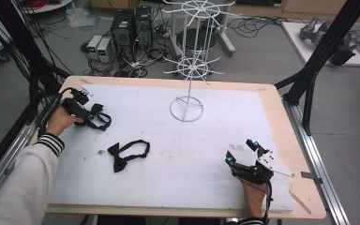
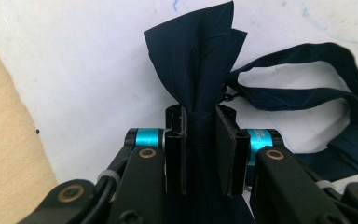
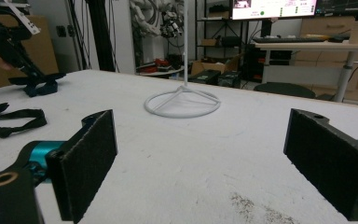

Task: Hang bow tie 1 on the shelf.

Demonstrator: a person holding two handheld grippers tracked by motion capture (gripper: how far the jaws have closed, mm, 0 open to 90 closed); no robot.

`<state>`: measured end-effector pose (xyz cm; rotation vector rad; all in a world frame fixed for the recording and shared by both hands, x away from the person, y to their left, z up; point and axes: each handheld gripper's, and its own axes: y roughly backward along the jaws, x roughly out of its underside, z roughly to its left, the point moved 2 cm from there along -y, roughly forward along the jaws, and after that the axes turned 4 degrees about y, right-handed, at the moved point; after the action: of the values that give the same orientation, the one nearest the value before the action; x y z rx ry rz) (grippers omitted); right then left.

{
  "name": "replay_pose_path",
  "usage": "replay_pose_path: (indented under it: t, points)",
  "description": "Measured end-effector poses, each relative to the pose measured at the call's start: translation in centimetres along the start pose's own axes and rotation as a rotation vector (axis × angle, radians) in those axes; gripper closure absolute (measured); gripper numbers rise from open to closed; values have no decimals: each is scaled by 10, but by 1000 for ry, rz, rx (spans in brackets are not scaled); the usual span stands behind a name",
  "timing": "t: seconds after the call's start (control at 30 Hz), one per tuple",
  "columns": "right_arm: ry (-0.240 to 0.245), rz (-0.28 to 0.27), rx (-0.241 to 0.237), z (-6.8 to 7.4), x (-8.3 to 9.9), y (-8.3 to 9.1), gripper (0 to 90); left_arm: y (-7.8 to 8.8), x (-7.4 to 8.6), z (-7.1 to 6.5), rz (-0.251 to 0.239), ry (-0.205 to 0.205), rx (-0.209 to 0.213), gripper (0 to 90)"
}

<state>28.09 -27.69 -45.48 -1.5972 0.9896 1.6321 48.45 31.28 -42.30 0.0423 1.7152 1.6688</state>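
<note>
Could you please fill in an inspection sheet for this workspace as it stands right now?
Surface: white mat on a wooden table, with scuffs and crumbs.
Job's things: dark bow tie at the left edge; second bow tie lying free mid-mat; white wire rack upright at the back.
Clutter: nothing seen.
Grippers: left gripper shut on the dark bow tie's knot; right gripper open, resting low over the mat.
Cables: a tangle on the floor behind the table.
Surroundings: computer towers, black frame posts.

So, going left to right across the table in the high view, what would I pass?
Left gripper clamped on a dark bow tie → second bow tie lying loose → white wire stand → right gripper, open.
</note>
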Motion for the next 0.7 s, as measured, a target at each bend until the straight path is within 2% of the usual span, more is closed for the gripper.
replay_pose_path:
  t: [0.2, 0.23, 0.3, 0.4, 0.47, 0.53, 0.57, 0.7]
  points:
    - [1, -3, 1, -1, 0, 0, 88, 9, 0, 0, -79, 14, 5, 750]
    - [7, -2, -1, 0, 0, 0, 88, 14, -1, -2, -121, 5, 11, 750]
    - [7, -3, 0, 0, 0, 0, 88, 16, -2, -3, -138, -5, 12, 750]
    - [0, -2, 2, 0, 0, 0, 88, 24, -3, -7, -200, -7, 33, 751]
    - [1, -2, 3, 0, 0, 0, 88, 27, -3, -8, -213, -9, 35, 751]
    - [0, -1, 2, 0, 0, 0, 88, 35, -5, -10, -262, -20, 50, 751]
    - [0, -1, 3, 0, 0, 0, 88, 35, -5, -10, -262, -20, 50, 751]
    - [-1, -1, 3, 0, 0, 0, 88, 47, -7, -13, -349, -8, 84, 751]
